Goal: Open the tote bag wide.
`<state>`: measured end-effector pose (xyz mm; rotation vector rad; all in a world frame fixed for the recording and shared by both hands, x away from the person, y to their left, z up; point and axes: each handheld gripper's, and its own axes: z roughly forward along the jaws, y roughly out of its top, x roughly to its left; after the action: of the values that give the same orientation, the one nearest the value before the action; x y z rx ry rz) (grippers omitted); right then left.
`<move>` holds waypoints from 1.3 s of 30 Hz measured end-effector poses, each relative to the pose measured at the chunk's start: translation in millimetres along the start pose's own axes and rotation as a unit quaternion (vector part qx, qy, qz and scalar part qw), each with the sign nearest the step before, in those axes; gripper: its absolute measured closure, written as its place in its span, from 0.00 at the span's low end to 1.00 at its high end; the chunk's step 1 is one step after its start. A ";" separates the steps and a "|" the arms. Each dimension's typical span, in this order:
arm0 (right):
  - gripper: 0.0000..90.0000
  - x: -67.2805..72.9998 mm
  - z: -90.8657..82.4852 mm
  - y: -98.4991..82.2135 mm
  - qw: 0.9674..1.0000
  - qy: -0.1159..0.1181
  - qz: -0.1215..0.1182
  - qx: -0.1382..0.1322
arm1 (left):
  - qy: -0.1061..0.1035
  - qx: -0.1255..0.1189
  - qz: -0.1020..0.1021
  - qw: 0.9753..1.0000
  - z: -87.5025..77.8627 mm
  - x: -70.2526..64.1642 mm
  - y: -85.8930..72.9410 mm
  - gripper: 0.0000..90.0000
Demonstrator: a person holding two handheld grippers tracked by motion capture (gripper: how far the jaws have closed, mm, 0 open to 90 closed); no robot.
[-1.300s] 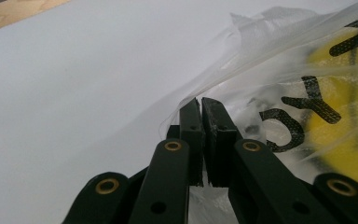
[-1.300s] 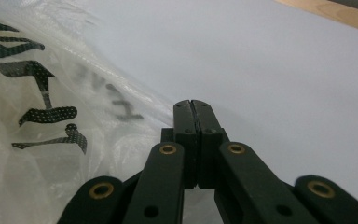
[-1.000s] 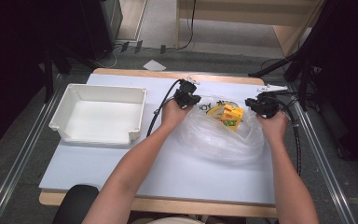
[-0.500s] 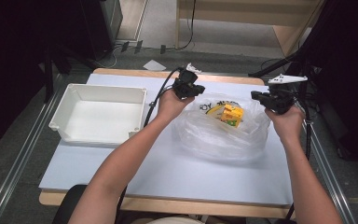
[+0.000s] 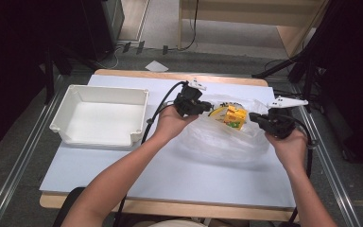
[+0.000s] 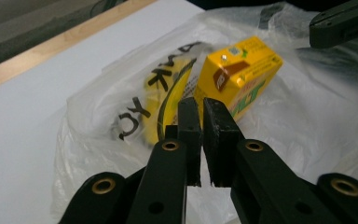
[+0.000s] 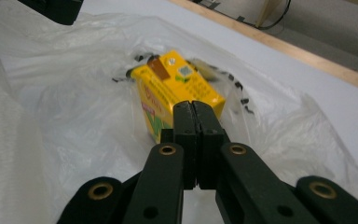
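A clear plastic bag lies on the white table top, with a yellow drink carton inside it near the far edge. My left gripper is at the bag's left rim and my right gripper at its right rim, their tips facing each other across the carton. In the left gripper view the jaws are nearly together over the film, in front of the carton and black and yellow print on the bag. The right gripper is pressed shut just before the carton, with bag film all round.
A white rectangular tray stands at the table's left, with nothing in it. A cable runs from the left gripper past the tray's right wall. The wooden table edge is at the far side. Bare table top lies in front of the bag.
Both grippers first rose and spread apart at the bag's rim, then came back down and closer together. The carton has stayed inside the bag.
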<state>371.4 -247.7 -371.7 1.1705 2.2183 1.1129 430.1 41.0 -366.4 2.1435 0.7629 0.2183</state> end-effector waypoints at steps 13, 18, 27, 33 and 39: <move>1.00 -9.6 37.6 -48.5 0.999 -0.020 0.036 0.025 | 0.009 0.022 -0.026 0.999 37.0 -0.5 -42.1 0.97; 1.00 -13.1 57.3 -58.3 0.998 -0.030 0.042 0.034 | 0.012 0.037 -0.020 0.999 52.3 -1.2 -49.6 0.97; 1.00 -26.3 84.5 -70.8 0.996 -0.056 0.050 0.050 | 0.035 0.044 -0.029 0.998 76.5 11.4 -60.1 0.98; 1.00 -37.5 88.7 -73.0 0.995 -0.067 0.061 0.046 | 0.058 0.044 -0.054 0.996 82.3 31.2 -64.4 0.99; 1.00 -51.7 80.1 -79.6 0.993 -0.080 0.070 0.048 | 0.092 0.054 -0.076 0.991 72.1 55.6 -65.1 1.00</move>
<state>412.5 -279.5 -484.6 1.4228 2.1140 0.9379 474.4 57.2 -467.9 2.1757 1.0620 0.3036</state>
